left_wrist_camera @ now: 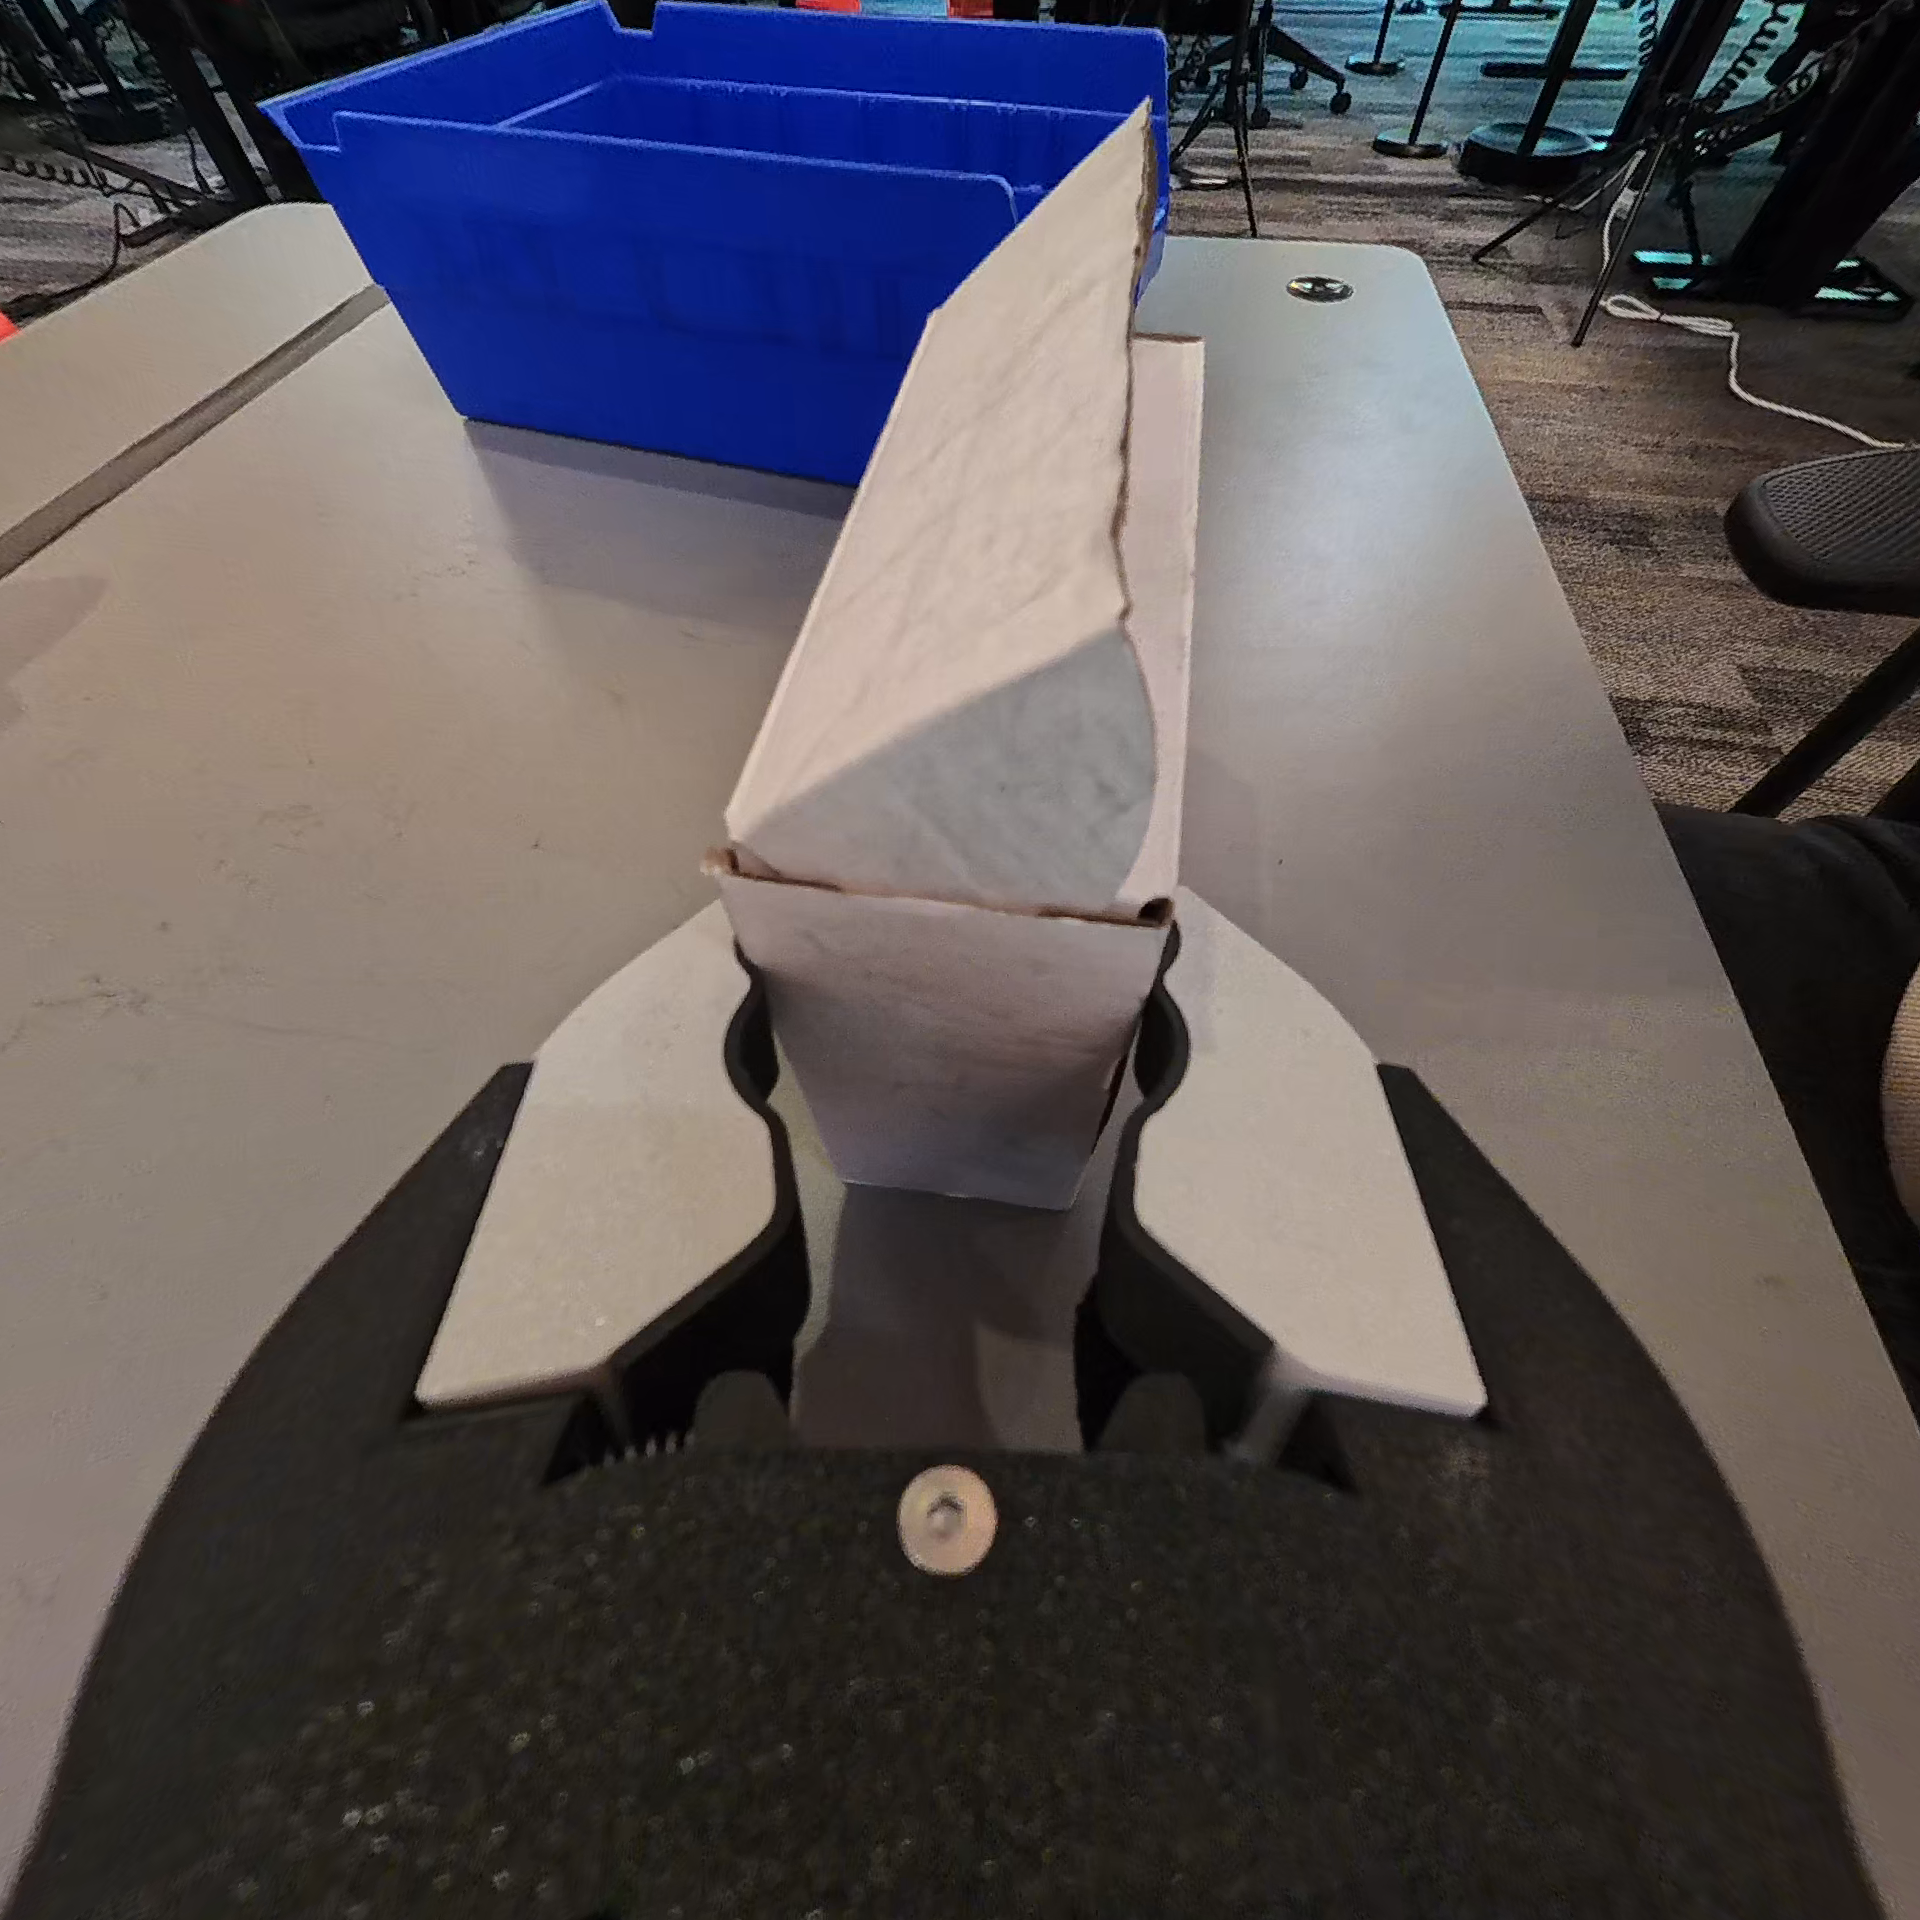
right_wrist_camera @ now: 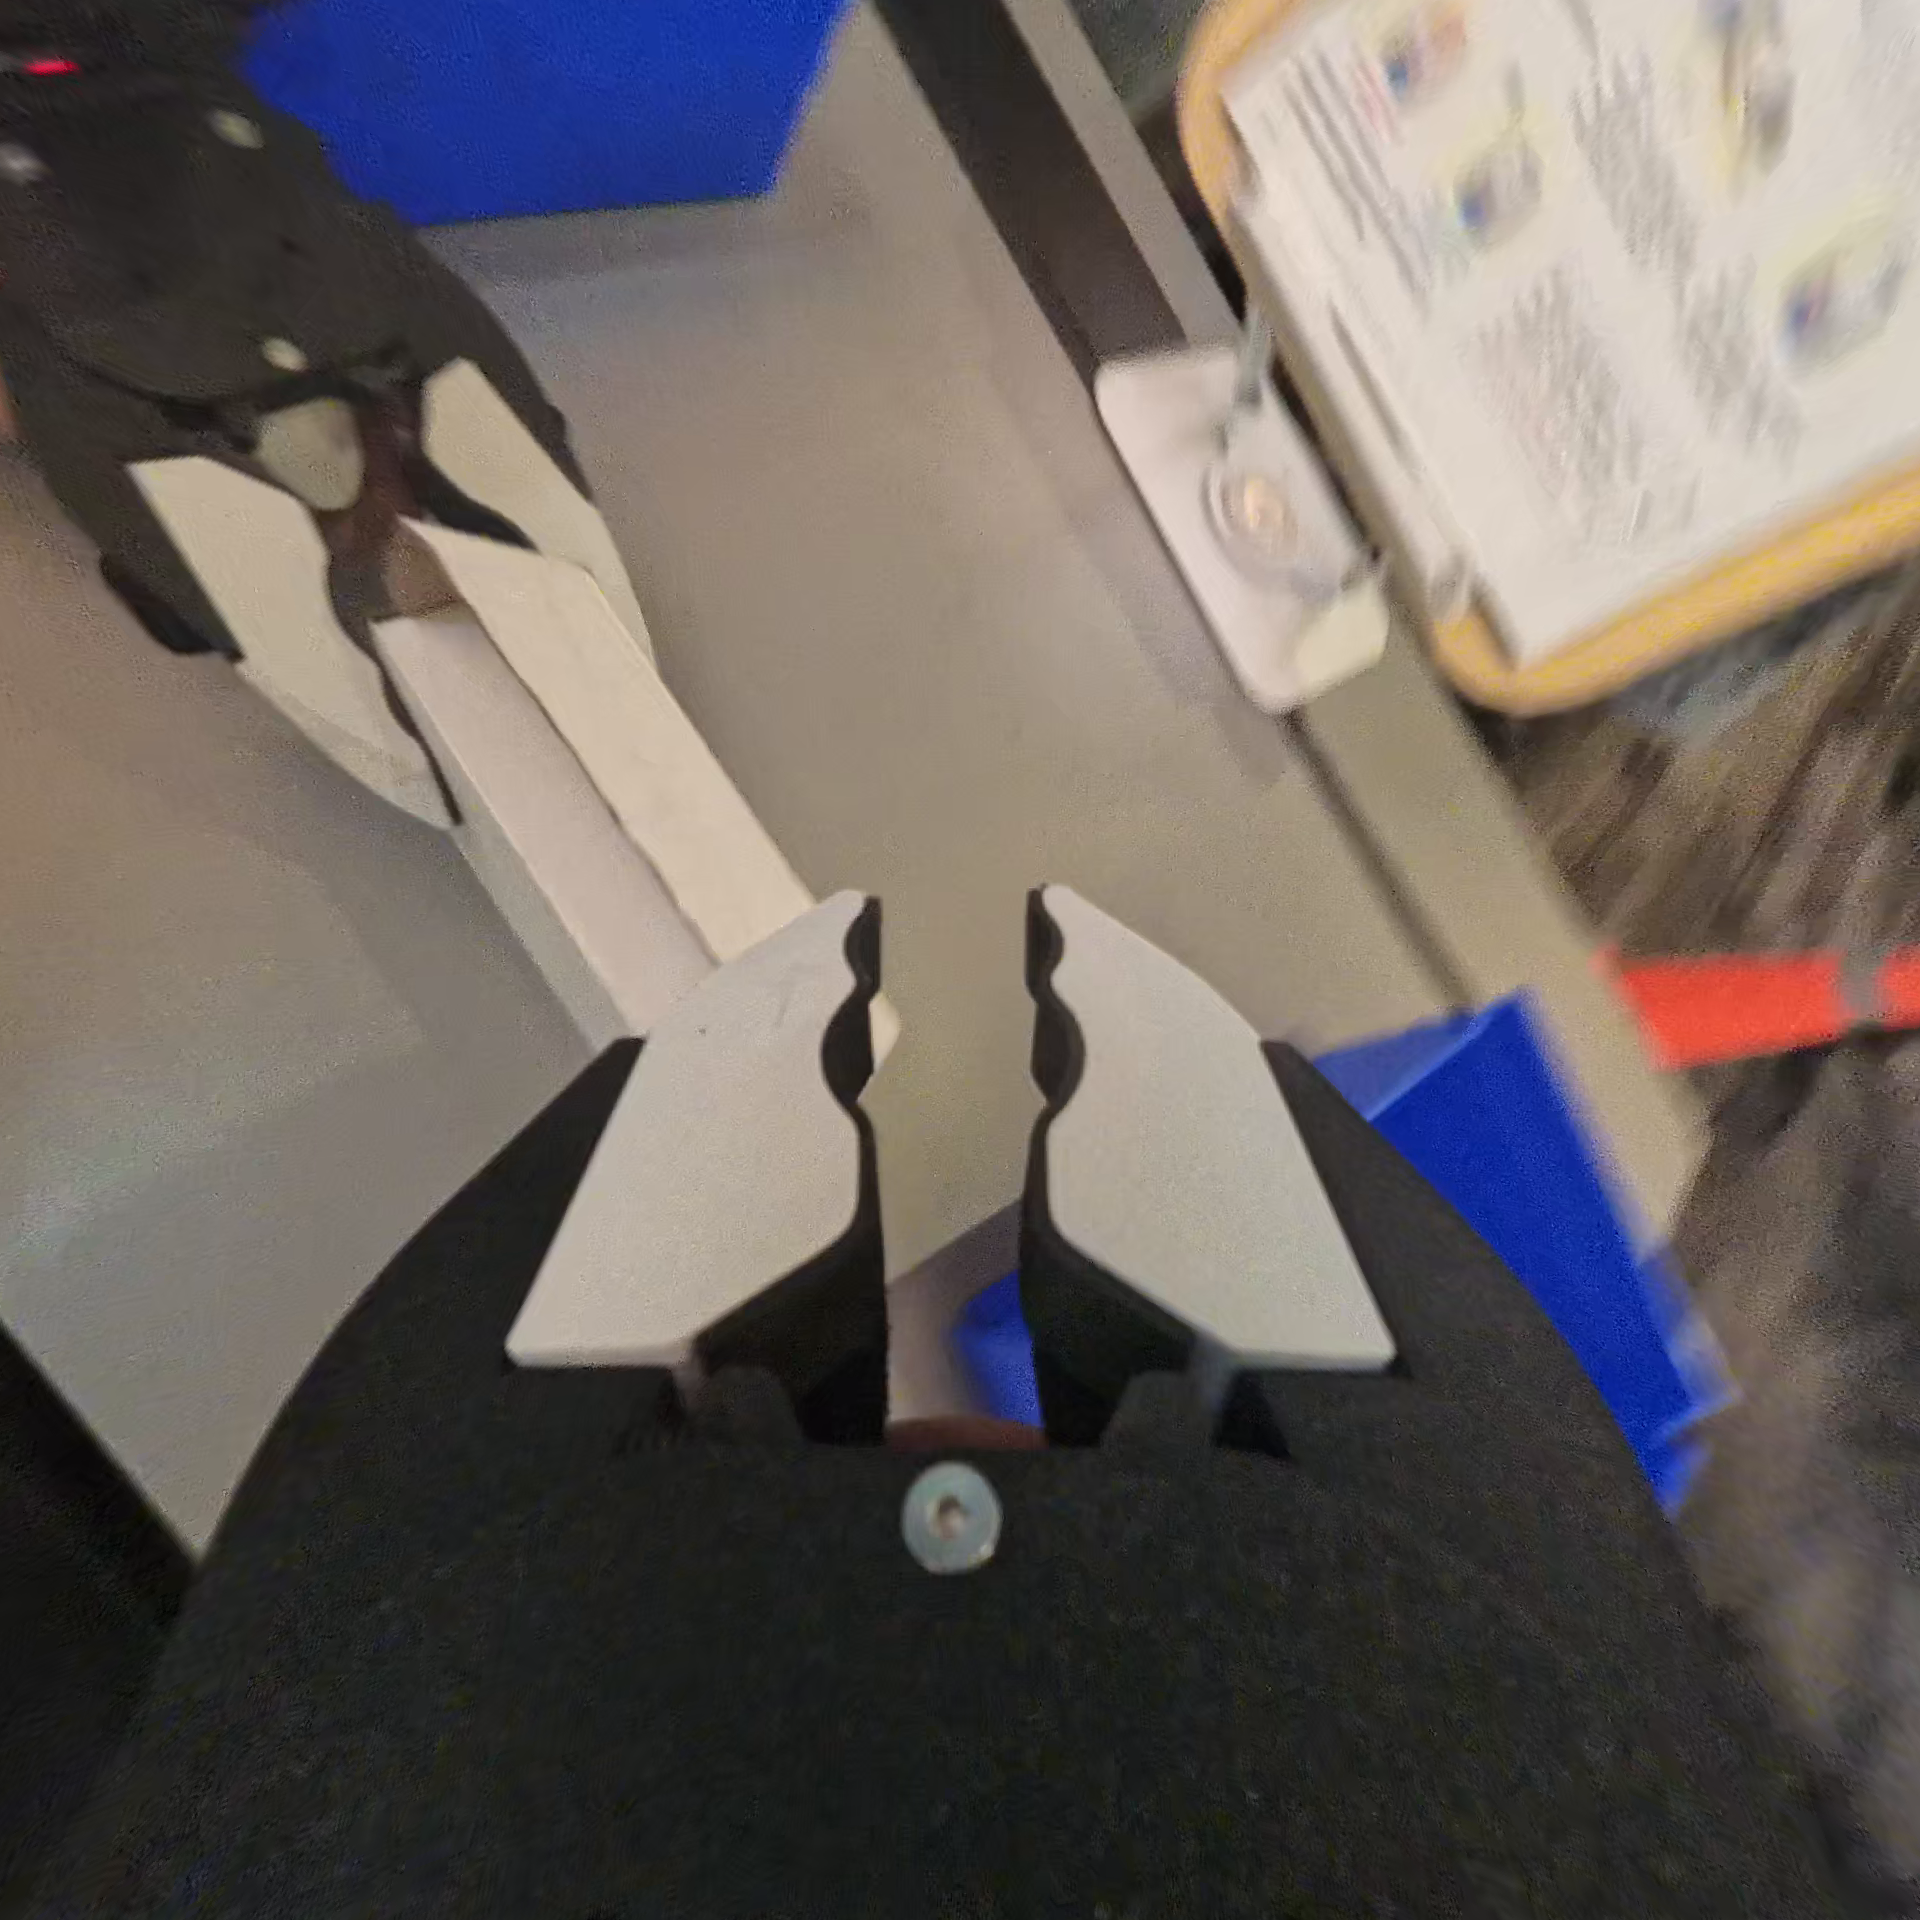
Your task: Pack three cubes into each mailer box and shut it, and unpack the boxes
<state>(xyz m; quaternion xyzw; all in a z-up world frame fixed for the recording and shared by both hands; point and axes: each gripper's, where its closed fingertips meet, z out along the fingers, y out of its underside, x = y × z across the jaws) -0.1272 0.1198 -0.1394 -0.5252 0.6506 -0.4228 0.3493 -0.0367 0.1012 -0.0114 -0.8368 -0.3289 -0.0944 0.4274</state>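
Left wrist view looks low along the table (left_wrist_camera: 364, 779); right looks steeply down. Both share the white box (left_wrist_camera: 987, 623).

Nothing can be read. The only writing stands on a printed sheet (right_wrist_camera: 1579, 301) on a clipboard, upper right of the right wrist view, blurred beyond reading.

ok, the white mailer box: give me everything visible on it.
The mailer box is long, narrow, white cardboard with brown raw edges and a creased skin. It lies on the grey table, far end beside the blue bin. Its lid is raised at a slant, not shut. The left gripper clamps its near end. Contents hidden.
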